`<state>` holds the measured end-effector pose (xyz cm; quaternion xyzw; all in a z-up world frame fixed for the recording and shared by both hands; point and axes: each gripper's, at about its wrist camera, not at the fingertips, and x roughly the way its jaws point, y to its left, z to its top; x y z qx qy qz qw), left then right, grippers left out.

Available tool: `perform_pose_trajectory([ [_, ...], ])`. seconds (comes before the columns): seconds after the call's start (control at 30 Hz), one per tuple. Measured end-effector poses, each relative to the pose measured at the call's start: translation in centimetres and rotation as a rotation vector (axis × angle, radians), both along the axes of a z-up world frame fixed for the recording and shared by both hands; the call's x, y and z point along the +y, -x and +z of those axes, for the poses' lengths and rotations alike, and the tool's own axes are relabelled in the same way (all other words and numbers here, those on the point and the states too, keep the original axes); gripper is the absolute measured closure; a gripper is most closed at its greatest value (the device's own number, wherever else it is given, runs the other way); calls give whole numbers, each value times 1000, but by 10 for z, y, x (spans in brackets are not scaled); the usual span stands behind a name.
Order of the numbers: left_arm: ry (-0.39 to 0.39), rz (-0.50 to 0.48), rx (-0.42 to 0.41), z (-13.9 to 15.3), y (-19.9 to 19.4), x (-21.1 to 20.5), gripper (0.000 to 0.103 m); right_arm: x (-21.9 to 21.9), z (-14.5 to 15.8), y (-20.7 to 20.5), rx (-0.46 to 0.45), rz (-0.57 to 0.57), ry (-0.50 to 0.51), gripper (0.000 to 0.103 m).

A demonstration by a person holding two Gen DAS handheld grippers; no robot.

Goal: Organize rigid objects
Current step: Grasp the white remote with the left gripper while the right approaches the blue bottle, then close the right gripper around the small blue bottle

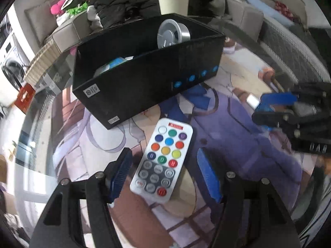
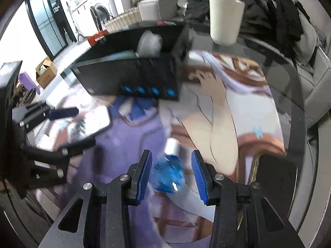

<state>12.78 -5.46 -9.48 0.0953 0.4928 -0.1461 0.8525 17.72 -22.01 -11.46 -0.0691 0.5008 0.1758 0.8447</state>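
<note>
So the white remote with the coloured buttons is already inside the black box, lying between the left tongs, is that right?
Not quite. The remote does lie between the left tongs, but it is on the printed table mat, in front of the black box, not inside it. The left wrist view shows this; the pads stand apart from it on both sides.

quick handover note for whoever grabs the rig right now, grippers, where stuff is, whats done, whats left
Left gripper: open, straddling the remote lying flat on the table mat, pads not touching.
Right gripper: blue bottle between the fingers; picture blurred, grip unclear.
Black box: already holds a silver round tin and other items.
Left: remote and bottle into the box.
</note>
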Motion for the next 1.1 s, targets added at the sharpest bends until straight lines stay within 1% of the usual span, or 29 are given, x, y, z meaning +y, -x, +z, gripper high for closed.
perform_pose_trajectory([
  [0.03, 11, 5, 13, 1, 0, 0, 46, -1, 0, 2, -21, 9, 1, 62],
  [0.1, 35, 15, 29, 2, -1, 3, 63, 5, -1, 5, -20, 39, 16, 62],
  [0.13, 39, 26, 37, 2, 1, 5, 65, 9, -1, 6, -21, 60, 7, 62],
  [0.17, 40, 31, 40, 2, 1, 8, 65, 12, -2, 7, -26, 71, 14, 63],
  [0.2, 40, 38, 40, 1, 3, 10, 65, 20, -2, 9, -36, 97, 26, 69],
  [0.27, 42, 52, 42, 2, 7, 15, 65, 35, -3, 12, -42, 147, 34, 75],
  [0.37, 38, 51, 37, 1, 12, 21, 65, 51, -2, 14, -30, 190, 17, 76],
  [0.4, 36, 46, 33, 0, 14, 22, 63, 55, -2, 15, -30, 200, 14, 76],
  [0.47, 28, 39, 25, -1, 17, 24, 57, 58, 1, 17, -34, 199, 11, 75],
  [0.5, 28, 38, 24, -1, 20, 25, 49, 58, 2, 18, -27, 191, 16, 71],
  [0.53, 30, 35, 24, -2, 21, 26, 47, 57, 2, 19, -20, 184, 16, 69],
  [0.57, 29, 32, 26, -3, 20, 25, 47, 56, 2, 17, -12, 176, 13, 65],
  [0.6, 27, 28, 22, -3, 20, 24, 47, 55, 2, 18, -9, 169, 15, 63],
  [0.67, 23, 24, 23, -1, 19, 24, 47, 51, 2, 20, -5, 159, 21, 62],
  [0.77, 34, 27, 35, -1, 17, 24, 49, 47, 0, 20, -2, 157, 23, 63],
  [0.8, 40, 27, 38, -1, 17, 24, 53, 47, -1, 20, -6, 159, 27, 63],
  [0.83, 40, 26, 36, 0, 18, 24, 62, 48, -1, 20, -6, 162, 31, 63],
  [0.87, 38, 24, 34, 0, 18, 24, 65, 50, -1, 21, -6, 172, 31, 64],
  [0.9, 36, 23, 37, 1, 18, 23, 65, 51, -1, 22, -7, 179, 34, 72],
  [0.97, 40, 26, 36, 1, 19, 23, 65, 55, -2, 25, -18, 196, 53, 72],
  [1.1, 42, 29, 38, 1, 19, 22, 65, 57, -2, 26, -18, 209, 50, 72],
])
